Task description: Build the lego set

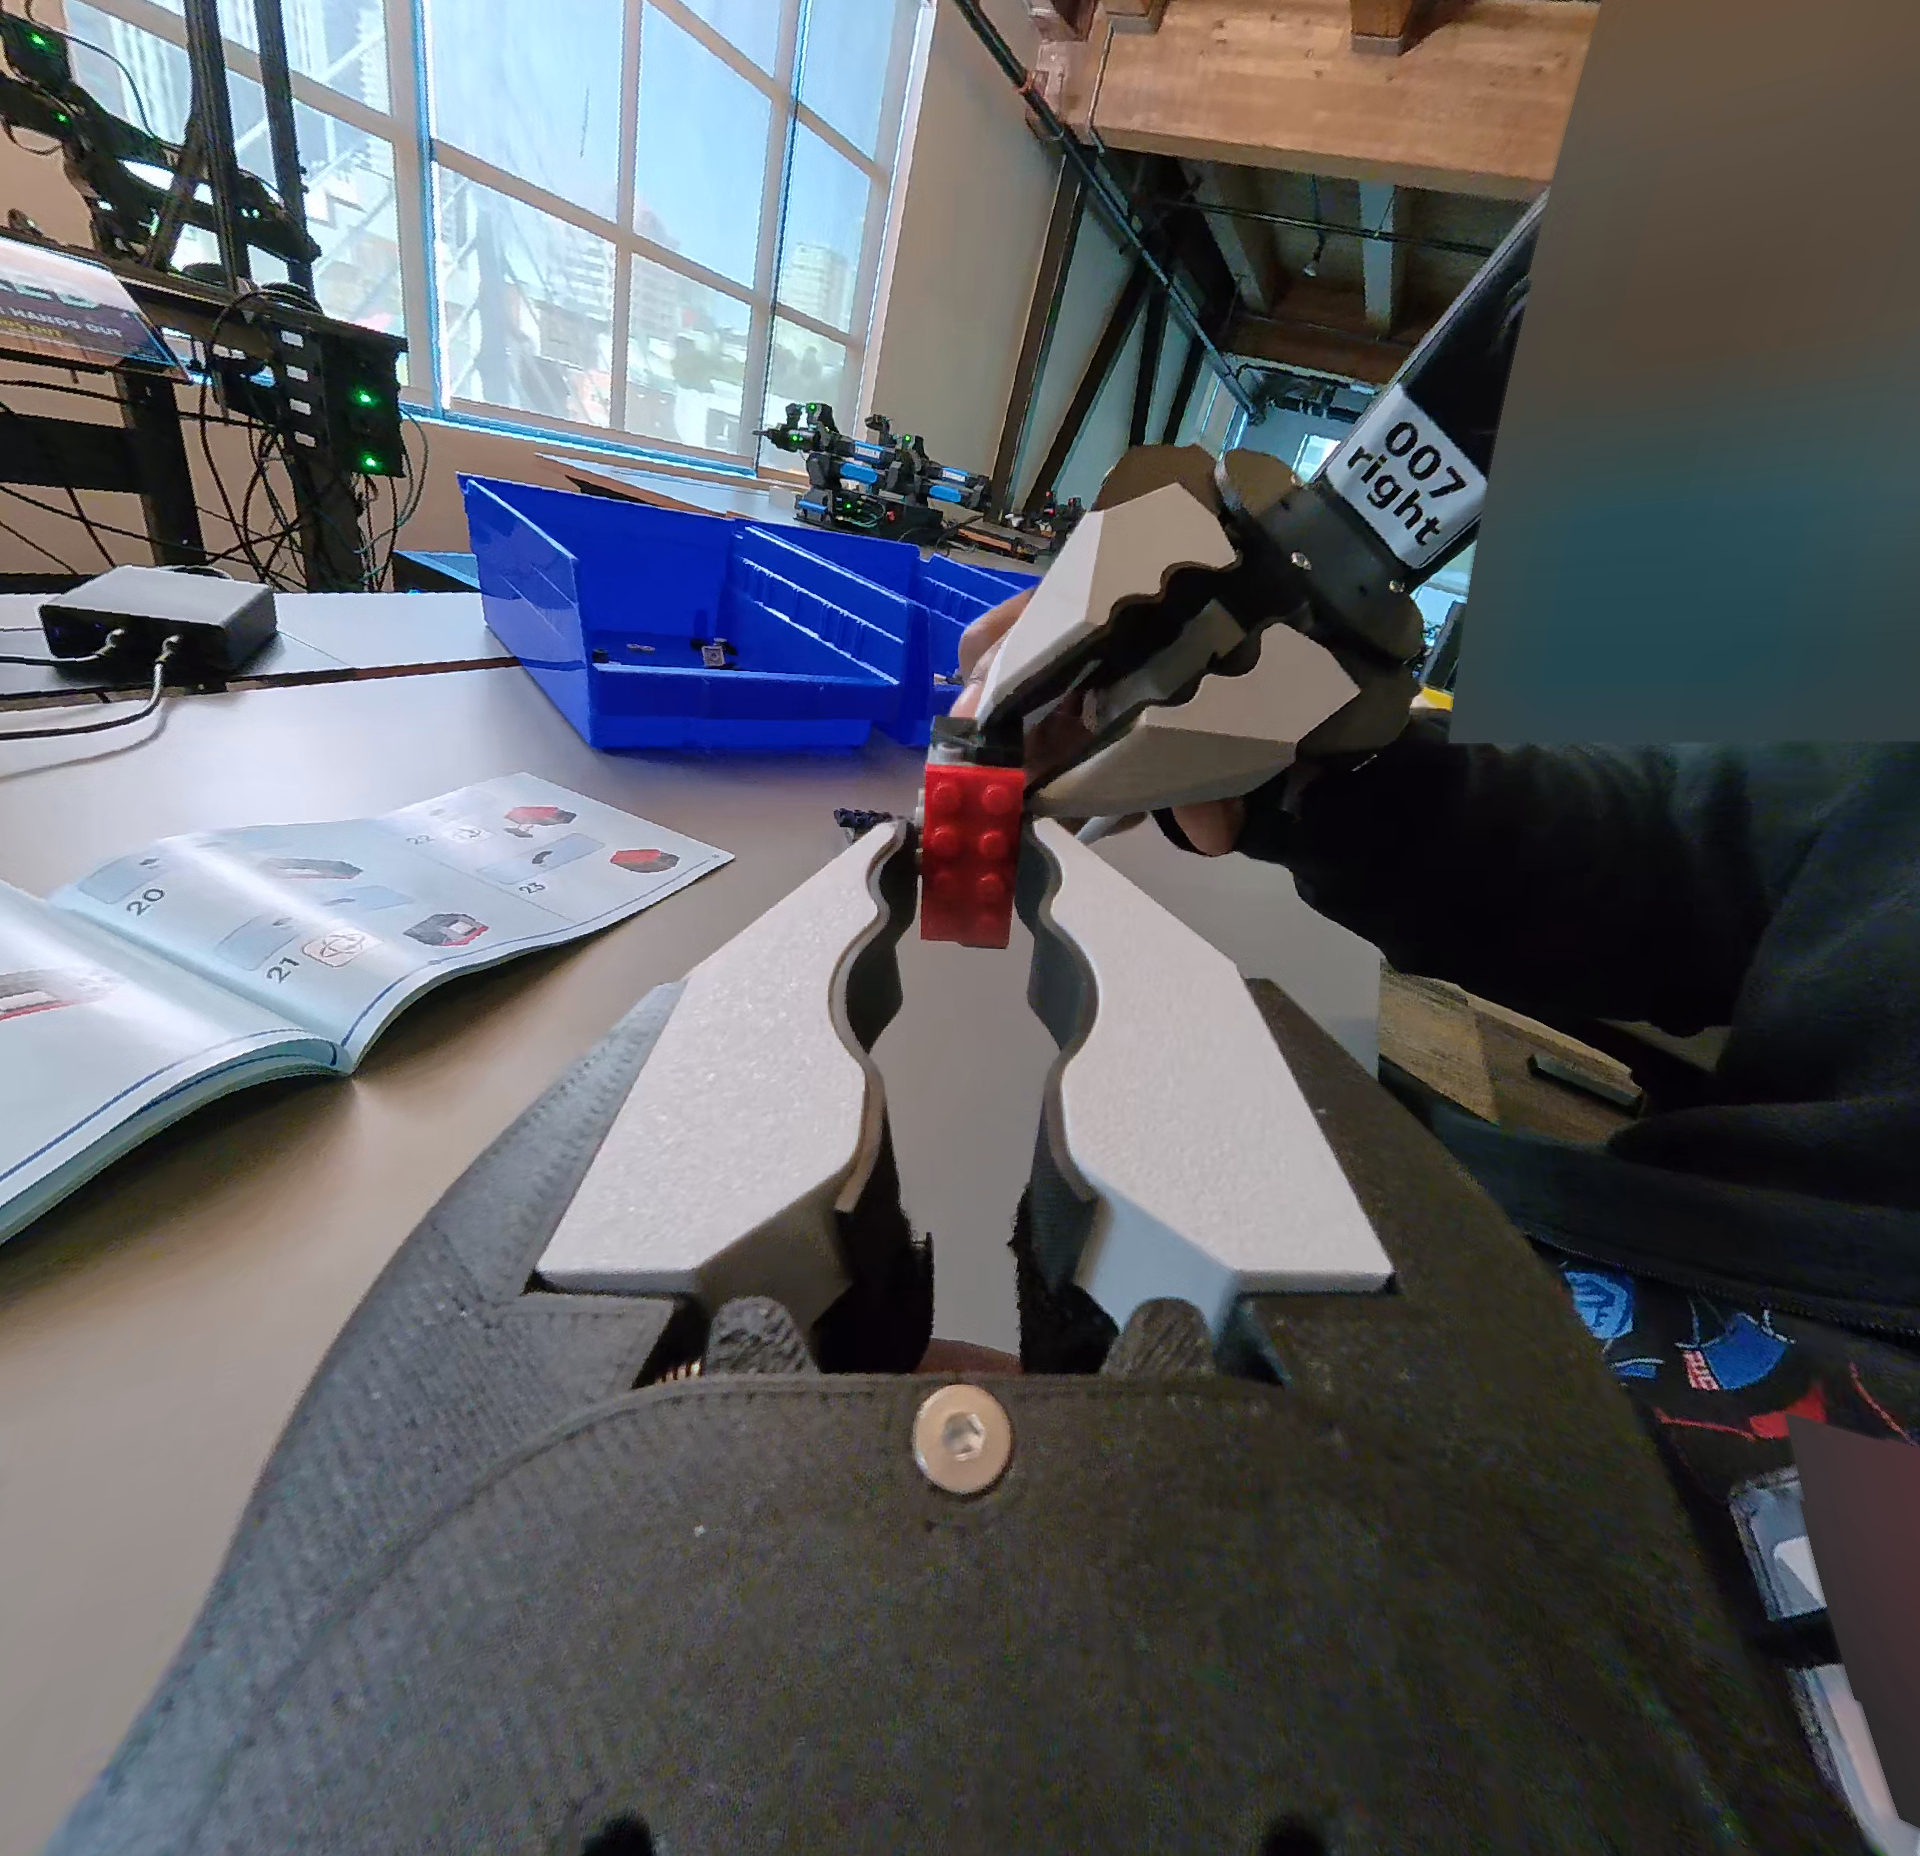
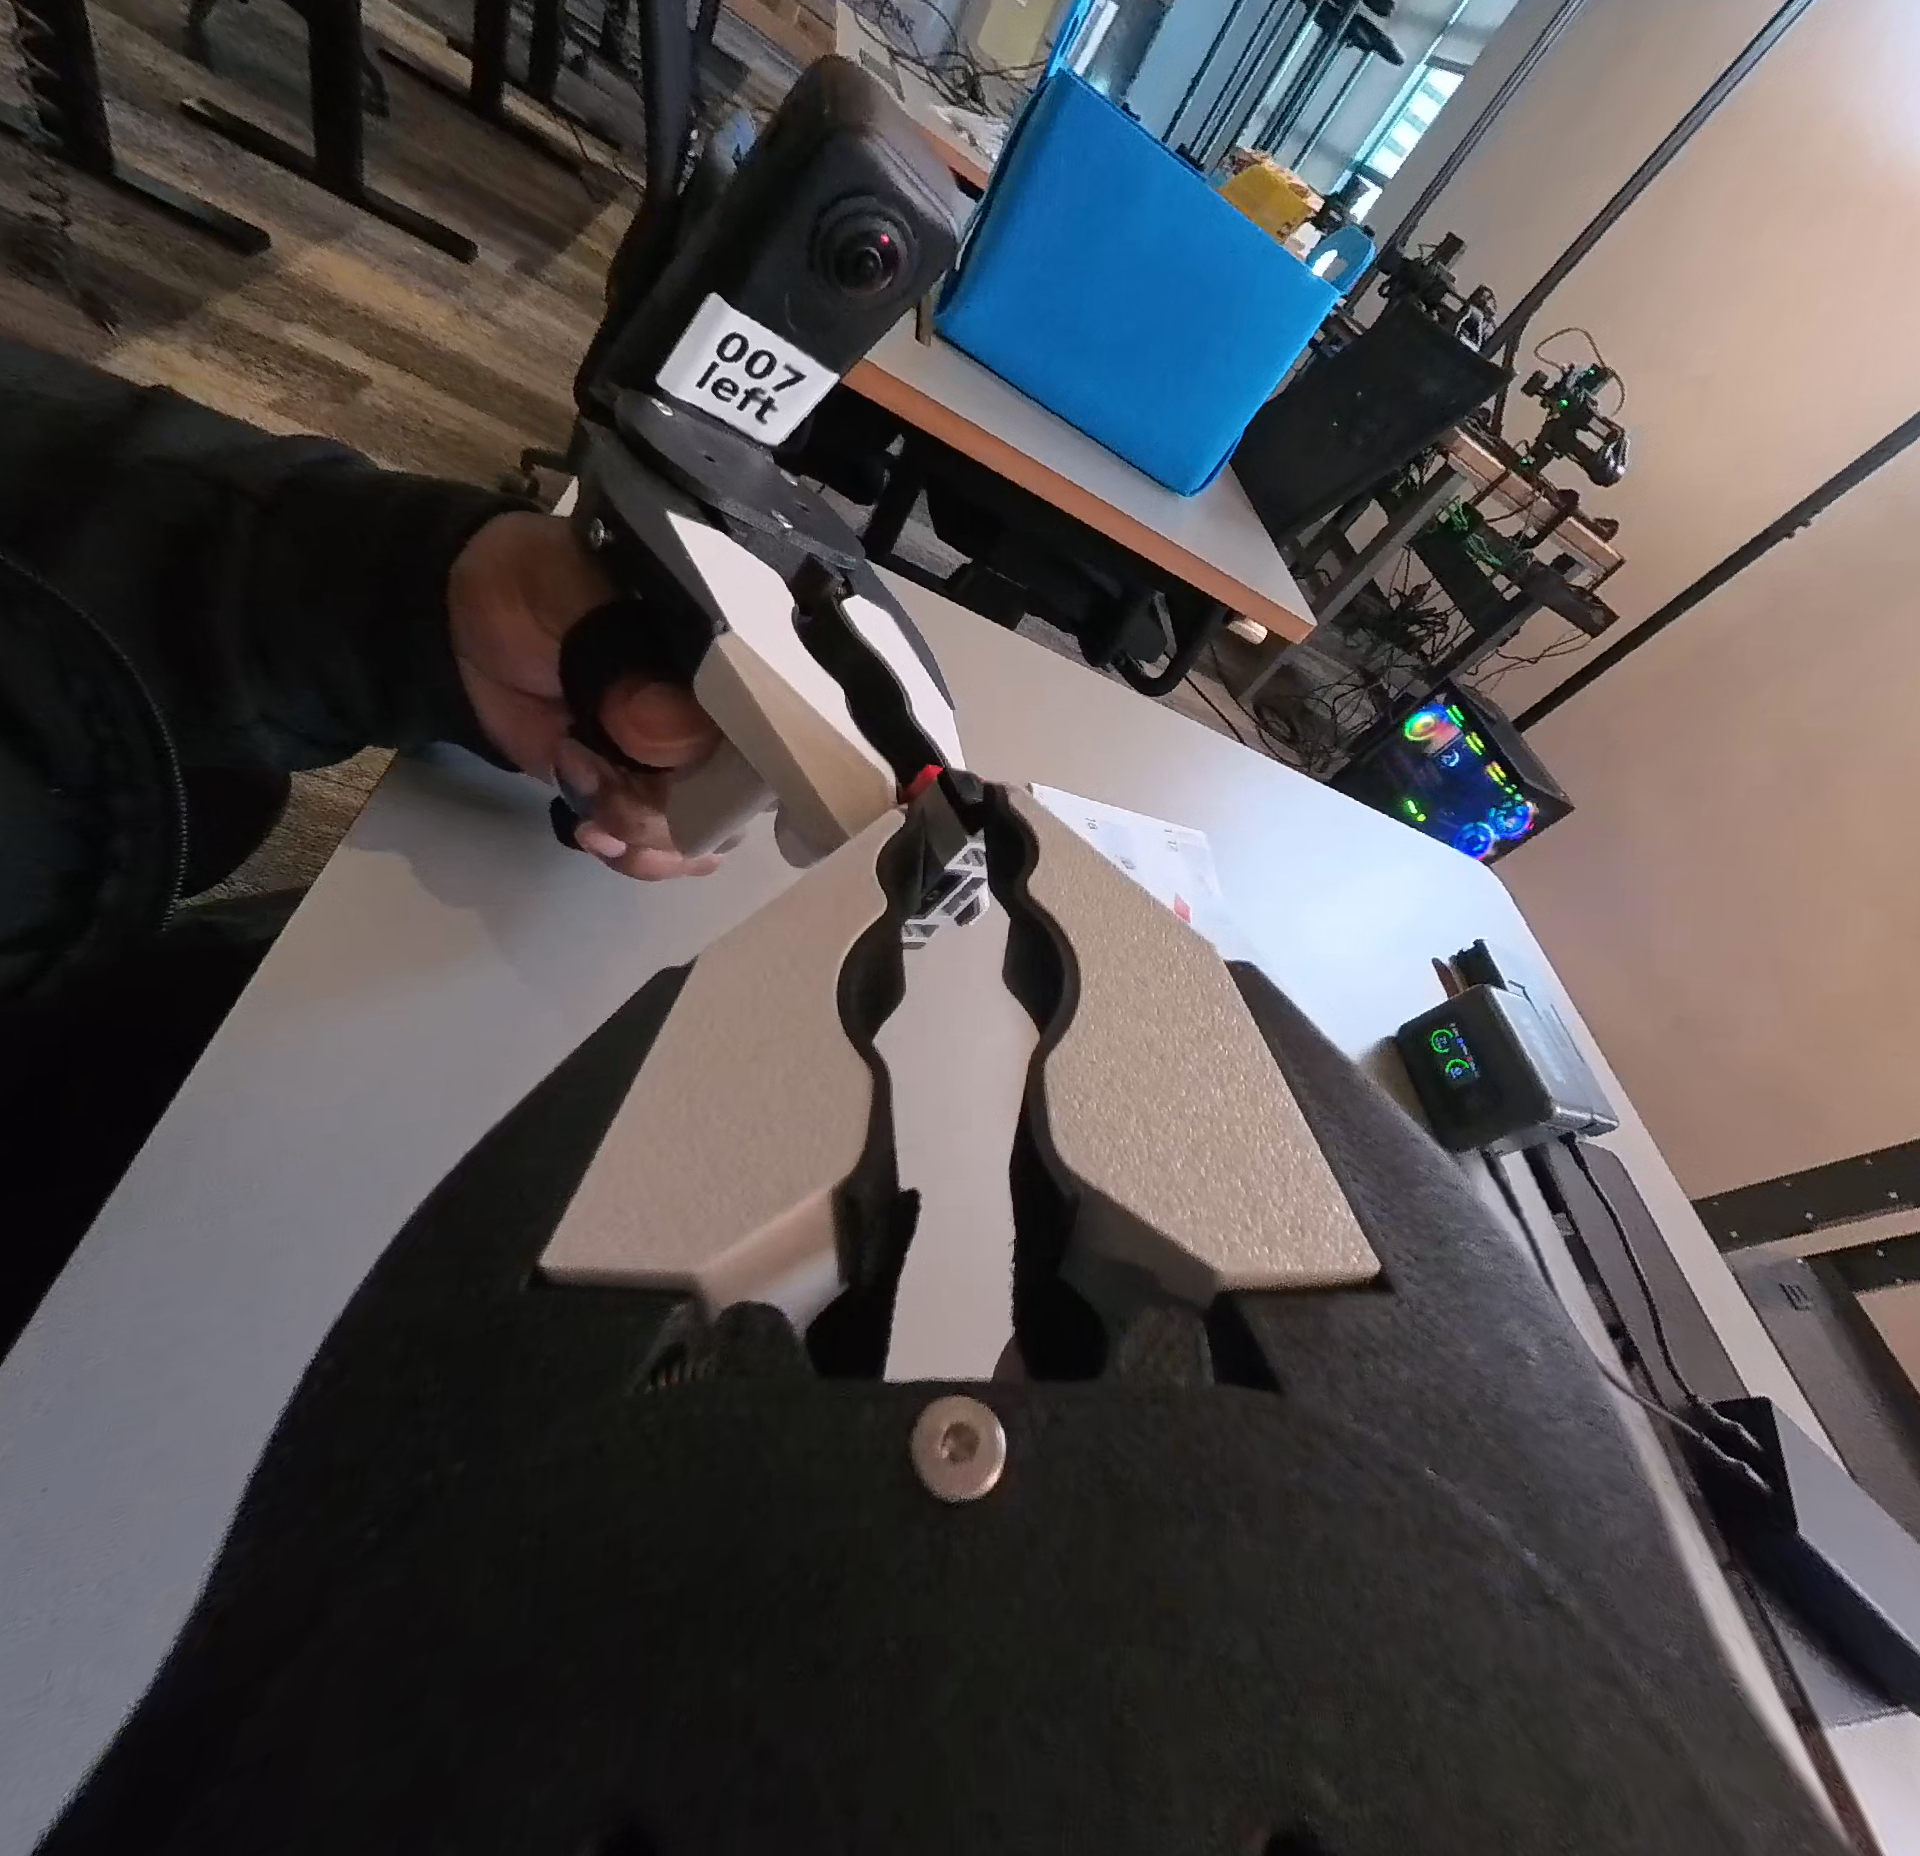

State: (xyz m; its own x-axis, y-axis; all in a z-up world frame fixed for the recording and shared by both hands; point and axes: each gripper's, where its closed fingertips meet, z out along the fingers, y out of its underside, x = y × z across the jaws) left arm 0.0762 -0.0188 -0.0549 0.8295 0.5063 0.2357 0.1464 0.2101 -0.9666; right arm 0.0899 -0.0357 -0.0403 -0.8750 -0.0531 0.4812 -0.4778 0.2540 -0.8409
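In the left wrist view my left gripper (image 1: 968,842) is shut on a red studded brick (image 1: 971,861), held upright above the grey table (image 1: 416,726). My right gripper (image 1: 1000,744) comes in from the upper right, its tips closed on a small black piece (image 1: 956,734) that sits against the brick's top end. In the right wrist view my right gripper (image 2: 948,821) pinches a black and light grey piece (image 2: 940,876). The left gripper (image 2: 914,780) meets it from the upper left, with only a sliver of the red brick (image 2: 921,783) showing.
An open instruction booklet (image 1: 312,923) lies on the table to the left. Blue bins (image 1: 727,611) stand behind the grippers, and a black box with cables (image 1: 156,617) is at far left. A small black device with a lit display (image 2: 1496,1068) sits near the table's right edge. The tips of both grippers are at nearly the same place.
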